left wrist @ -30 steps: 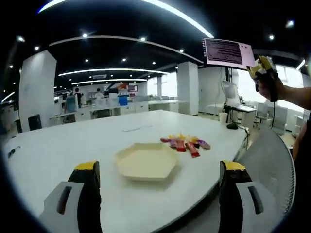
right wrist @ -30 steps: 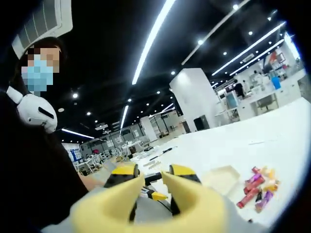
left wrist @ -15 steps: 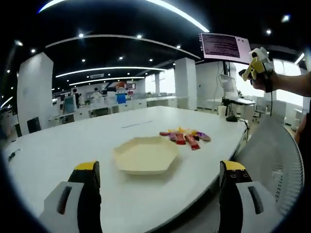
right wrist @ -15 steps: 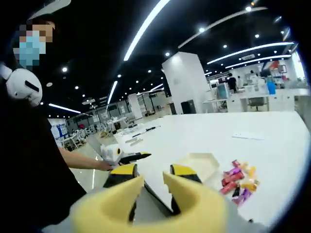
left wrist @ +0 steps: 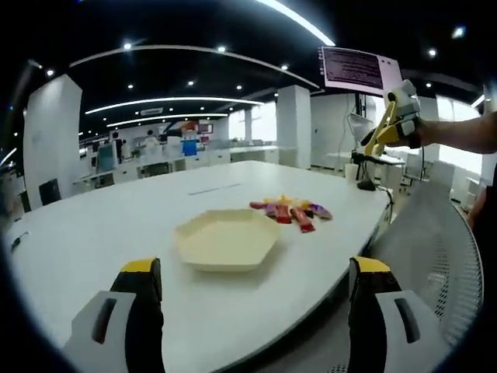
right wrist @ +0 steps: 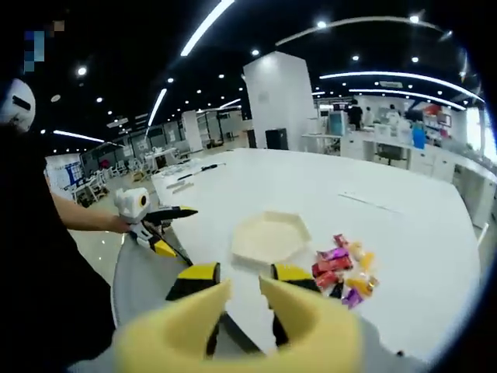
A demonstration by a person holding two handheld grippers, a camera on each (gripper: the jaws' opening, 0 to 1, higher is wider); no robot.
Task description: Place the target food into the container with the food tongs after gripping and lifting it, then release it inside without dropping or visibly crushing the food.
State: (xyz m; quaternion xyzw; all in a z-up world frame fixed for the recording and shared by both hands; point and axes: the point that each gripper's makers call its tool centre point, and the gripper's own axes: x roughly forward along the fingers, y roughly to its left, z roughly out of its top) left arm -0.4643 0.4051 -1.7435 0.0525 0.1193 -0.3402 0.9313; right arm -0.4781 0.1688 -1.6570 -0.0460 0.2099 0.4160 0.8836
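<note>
A cream hexagonal plate [left wrist: 225, 239] lies on the white table [left wrist: 93, 241], with a small heap of coloured snack packets [left wrist: 289, 211] just beyond it. My left gripper [left wrist: 256, 307] hangs wide open over the table's near edge, short of the plate, with nothing between its jaws. In the right gripper view the plate [right wrist: 269, 235] and the packets [right wrist: 342, 272] lie ahead of my right gripper [right wrist: 244, 273], whose yellow-tipped jaws stand apart and hold nothing. A hand holds the right gripper [left wrist: 392, 116] high at the right. The left gripper [right wrist: 151, 221] shows at the left.
A grey mesh chair back [left wrist: 435, 256] stands at the table's right edge. A person in black [right wrist: 39, 256] is at the left, arm reaching out. A pink screen [left wrist: 353, 70] hangs behind. Desks and pillars fill the far room.
The right gripper's view has swung down onto the table, bringing the plate and packets to its middle. In the left gripper view the right gripper has tilted downward. Both grippers' jaws stand as before.
</note>
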